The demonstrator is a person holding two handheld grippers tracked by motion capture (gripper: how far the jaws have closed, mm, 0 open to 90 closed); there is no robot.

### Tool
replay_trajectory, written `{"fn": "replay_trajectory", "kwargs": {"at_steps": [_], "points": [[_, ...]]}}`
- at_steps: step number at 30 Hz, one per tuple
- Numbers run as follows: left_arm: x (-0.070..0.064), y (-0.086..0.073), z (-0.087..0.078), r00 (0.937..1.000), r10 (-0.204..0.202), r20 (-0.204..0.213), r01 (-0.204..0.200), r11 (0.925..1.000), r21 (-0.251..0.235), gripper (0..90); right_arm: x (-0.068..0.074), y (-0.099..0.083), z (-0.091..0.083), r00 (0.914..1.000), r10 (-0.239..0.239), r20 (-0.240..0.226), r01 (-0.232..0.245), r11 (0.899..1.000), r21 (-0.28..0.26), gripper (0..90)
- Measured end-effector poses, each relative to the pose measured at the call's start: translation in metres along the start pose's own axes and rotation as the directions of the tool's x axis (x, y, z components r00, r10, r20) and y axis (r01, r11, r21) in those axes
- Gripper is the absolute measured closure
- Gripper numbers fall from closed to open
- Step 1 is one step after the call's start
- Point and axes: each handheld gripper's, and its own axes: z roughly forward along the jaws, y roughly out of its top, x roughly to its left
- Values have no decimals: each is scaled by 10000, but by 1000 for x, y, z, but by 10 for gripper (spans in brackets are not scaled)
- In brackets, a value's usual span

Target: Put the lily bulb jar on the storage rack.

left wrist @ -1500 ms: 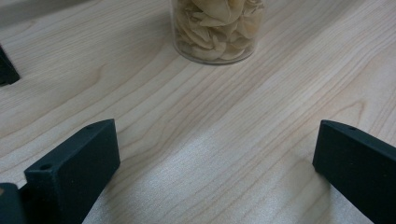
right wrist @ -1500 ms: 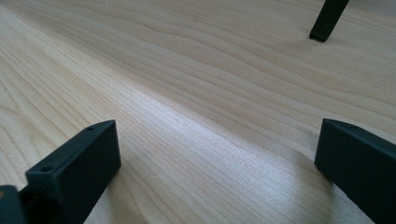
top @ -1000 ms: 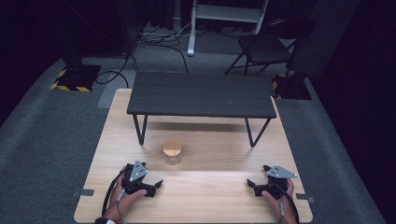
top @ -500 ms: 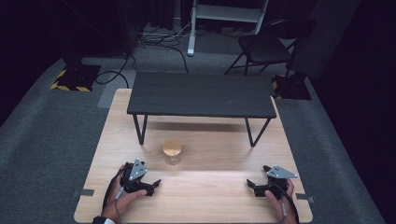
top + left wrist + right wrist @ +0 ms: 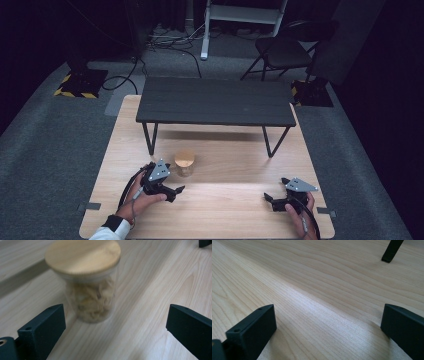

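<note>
No label or writing can be read on anything here.

On the left, the left gripper (image 5: 172, 191) sits low over the pale wood counter (image 5: 230, 210), held in a hand (image 5: 137, 202) with a white cuff. Its fingers (image 5: 42, 330) stand wide apart with nothing between them. Just ahead of those fingers, a little toward the left one, stands the jar (image 5: 87, 280): clear glass, upright, its long axis straight up, capped with a flat round wooden lid (image 5: 82, 255). Pale, curly pieces fill it; they are too blurred to tell what they are. From the high view the jar (image 5: 184, 164) stands just beyond the gripper's grey plate, apart from the fingers.

Past the jar, a low black bench (image 5: 215, 102) on thin legs stands on the counter, spanning most of its width. One leg (image 5: 150, 139) comes down near the jar, on its far left side.

On the right, the right gripper (image 5: 270, 199) rests near the counter's front edge, well apart from the jar. Its fingers (image 5: 252, 327) are spread wide too, over bare wood. Far ahead of the right finger, a bench leg foot (image 5: 390, 251) touches the counter.

Beyond the counter lie grey carpet, cables and a dark chair (image 5: 282, 50).
</note>
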Motion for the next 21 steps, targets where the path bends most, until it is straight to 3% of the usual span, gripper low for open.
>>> {"fn": "replay_trajectory", "kwargs": {"at_steps": [5, 14, 21], "points": [[5, 11, 6, 9998, 200, -81, -199, 9997, 102, 23, 0, 0, 0, 10000, -1, 0, 1, 10000, 1, 0], [15, 23, 24, 9999, 88, -101, -87, 9999, 97, 27, 0, 0, 0, 10000, -9, -4, 9, 10000, -2, 0], [15, 26, 38, 9994, 32, -357, -41, 9997, -239, 84, 0, 0, 0, 10000, -10, -8, 10, 10000, -1, 0]]}}
